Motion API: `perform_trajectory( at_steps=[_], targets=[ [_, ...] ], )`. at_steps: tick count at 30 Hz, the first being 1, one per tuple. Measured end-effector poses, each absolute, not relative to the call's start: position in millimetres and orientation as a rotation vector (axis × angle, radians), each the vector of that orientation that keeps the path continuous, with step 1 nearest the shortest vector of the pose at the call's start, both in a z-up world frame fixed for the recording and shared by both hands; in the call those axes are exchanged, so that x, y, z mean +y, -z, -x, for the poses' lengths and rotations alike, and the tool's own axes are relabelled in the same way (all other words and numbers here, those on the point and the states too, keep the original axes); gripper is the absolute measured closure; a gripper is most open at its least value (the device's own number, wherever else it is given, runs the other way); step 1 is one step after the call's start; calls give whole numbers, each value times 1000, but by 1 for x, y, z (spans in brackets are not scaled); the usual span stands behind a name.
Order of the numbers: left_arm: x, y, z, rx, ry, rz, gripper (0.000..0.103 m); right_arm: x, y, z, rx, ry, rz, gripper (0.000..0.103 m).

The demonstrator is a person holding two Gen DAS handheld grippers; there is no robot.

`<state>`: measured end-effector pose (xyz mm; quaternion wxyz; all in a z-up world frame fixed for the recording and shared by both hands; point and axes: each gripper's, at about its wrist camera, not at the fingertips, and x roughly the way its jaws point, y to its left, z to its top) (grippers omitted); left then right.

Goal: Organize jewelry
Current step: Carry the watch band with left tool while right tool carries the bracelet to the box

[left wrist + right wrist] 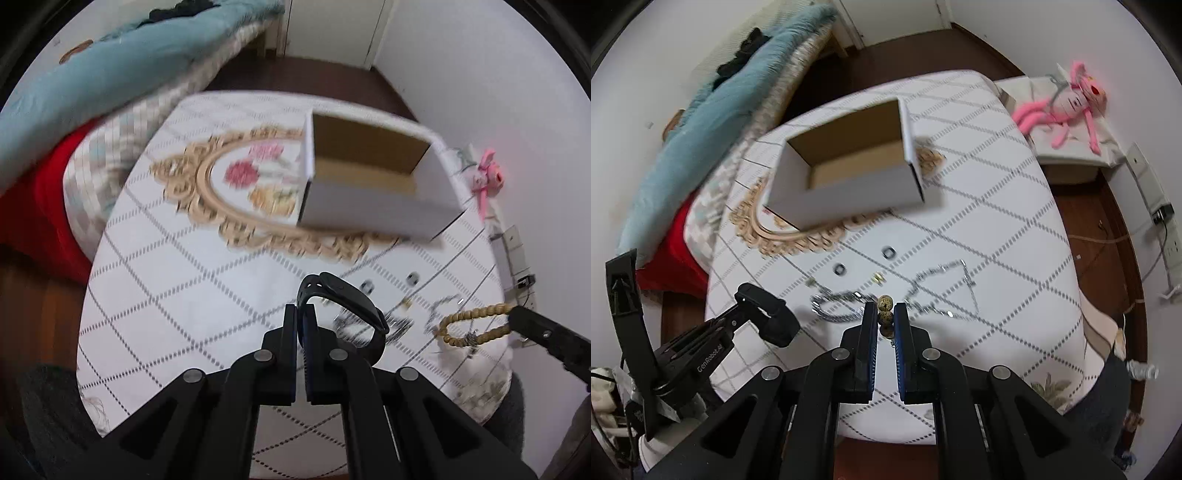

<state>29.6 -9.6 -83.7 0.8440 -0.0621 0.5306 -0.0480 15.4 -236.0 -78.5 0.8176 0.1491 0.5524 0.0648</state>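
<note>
My left gripper (303, 314) is shut on a black wristband (347, 299) and holds it above the table; it also shows in the right wrist view (772, 317). My right gripper (885, 314) is shut on a wooden bead bracelet (885, 308), whose loop shows in the left wrist view (476, 325). An open white cardboard box (369, 181) with a brown inside stands on the patterned tablecloth (997, 206); it also shows in the right wrist view (849, 166). Silver chains (942, 291), two small rings (888, 253) and a gold piece (878, 278) lie on the cloth.
A bed with a teal blanket (720, 107) stands to the left. A pink plush toy (1067, 107) lies on a white stand at the right. A power strip and cables (1160, 218) are by the right wall.
</note>
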Motion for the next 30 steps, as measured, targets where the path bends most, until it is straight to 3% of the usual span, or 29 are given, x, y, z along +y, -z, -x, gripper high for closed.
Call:
perform_trajectory(
  at_steps=[9, 15, 22, 26, 30],
  targets=[
    [-21, 36, -83, 1022, 164, 146, 103, -228, 25, -55, 1076, -215, -301, 94],
    [-26, 35, -142, 1045, 187, 132, 103, -221, -2, -109, 1024, -238, -270, 94],
    [-32, 57, -196, 1128, 211, 133, 102, -219, 21, -184, 1097, -239, -270, 94],
    [-36, 69, -218, 1194, 201, 126, 94, -220, 49, -216, 1168, -245, -284, 94],
    [-41, 75, -231, 1251, 168, 124, 93, -219, 68, -231, 1215, -268, -294, 94]
  ],
)
